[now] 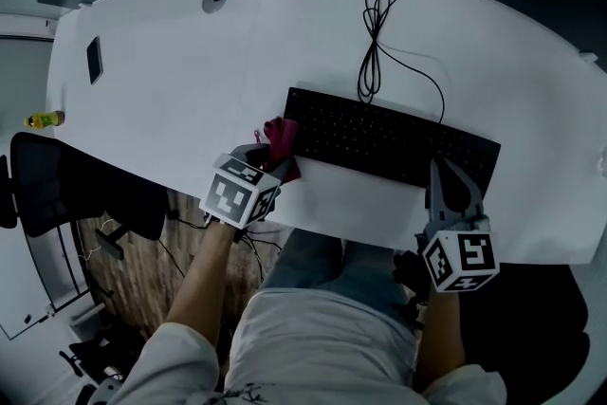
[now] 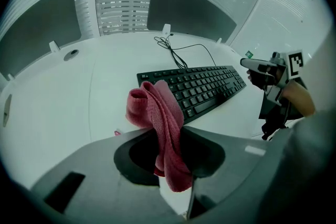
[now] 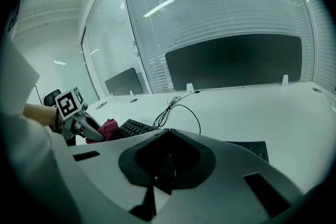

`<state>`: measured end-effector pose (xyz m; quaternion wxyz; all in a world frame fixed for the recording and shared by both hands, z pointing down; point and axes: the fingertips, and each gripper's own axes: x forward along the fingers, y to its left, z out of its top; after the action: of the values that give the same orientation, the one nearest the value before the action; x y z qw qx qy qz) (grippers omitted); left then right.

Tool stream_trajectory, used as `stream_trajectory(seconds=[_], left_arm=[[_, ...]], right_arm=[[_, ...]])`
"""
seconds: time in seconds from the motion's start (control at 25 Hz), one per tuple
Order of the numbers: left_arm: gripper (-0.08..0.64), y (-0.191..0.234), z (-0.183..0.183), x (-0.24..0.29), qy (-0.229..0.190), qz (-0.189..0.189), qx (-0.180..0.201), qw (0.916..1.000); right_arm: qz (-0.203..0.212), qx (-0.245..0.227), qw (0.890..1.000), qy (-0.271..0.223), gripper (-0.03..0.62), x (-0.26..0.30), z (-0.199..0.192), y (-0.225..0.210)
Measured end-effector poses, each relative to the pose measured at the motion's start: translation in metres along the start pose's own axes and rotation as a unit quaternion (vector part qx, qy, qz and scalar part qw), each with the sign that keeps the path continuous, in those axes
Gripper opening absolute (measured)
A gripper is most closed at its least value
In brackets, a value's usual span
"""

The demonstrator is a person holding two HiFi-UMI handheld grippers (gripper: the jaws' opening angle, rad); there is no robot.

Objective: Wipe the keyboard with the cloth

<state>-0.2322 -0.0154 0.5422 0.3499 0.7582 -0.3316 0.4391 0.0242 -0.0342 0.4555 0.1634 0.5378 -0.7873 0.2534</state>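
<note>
No word, brand or number can be read anywhere. The cube [image 1: 237, 192] on the left tool [image 1: 267, 147] and the cube [image 1: 461, 262] on the right tool [image 1: 444, 174] show only black-and-white square marker patterns, not letters. The key legends on the keyboard [image 1: 389, 139] and the label on the yellow bottle [image 1: 43, 119] are too small to make out.

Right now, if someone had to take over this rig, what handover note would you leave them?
Left tongs: shut on the pink cloth, held by the keyboard's left end.
Right tongs: shut, empty, tips at the keyboard's right end.
The keyboard lies flat on the white desk, with its cable looped behind it.
Done: the cloth is in the grip and at the keyboard. Whether any keys have been wiped cannot be told.
Left: sweep the cloth across the keys, probably left to right.
</note>
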Motion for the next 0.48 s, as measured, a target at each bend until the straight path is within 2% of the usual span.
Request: stream_trajectory(seconds=[0.48], left_arm=[[0.109, -0.041, 0.021, 0.016, 0.012, -0.025, 0.027, 0.9993]], right_arm=[[-0.021, 0.015, 1.000, -0.014, 0.008, -0.018, 0.001, -0.031]])
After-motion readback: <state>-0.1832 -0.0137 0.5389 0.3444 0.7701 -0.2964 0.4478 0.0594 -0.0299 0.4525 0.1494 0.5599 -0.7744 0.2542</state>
